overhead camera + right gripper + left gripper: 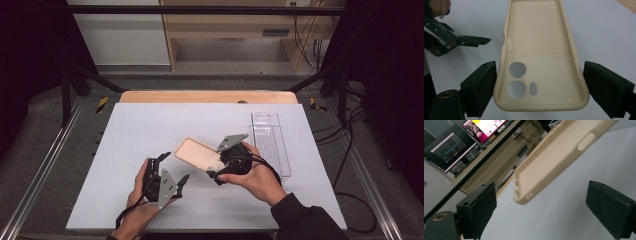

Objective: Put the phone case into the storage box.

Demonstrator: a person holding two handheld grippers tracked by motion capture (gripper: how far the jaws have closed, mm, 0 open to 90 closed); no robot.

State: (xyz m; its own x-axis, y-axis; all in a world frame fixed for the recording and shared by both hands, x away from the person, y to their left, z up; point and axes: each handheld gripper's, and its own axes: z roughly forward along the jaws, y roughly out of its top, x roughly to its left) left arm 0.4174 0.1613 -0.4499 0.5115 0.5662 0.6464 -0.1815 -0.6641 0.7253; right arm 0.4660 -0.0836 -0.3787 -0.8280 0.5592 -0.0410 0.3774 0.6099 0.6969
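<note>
At frame centre, right gripper (216, 175) clamps a matte beige case (199, 152), 3 cutouts; left gripper (172, 167) wide, empty.

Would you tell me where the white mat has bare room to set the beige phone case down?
The far left of the white mat is bare, as is the near strip beside the left gripper. It is crowded around the right gripper, the phone case and the clear tray.

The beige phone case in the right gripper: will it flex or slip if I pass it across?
The case is probably soft: its sides bow inward between the right gripper pads. It looks thin and hollow, so likely light. Its smooth matte skin may grip the pads fairly well, though a narrow end-hold could let it droop.
</note>
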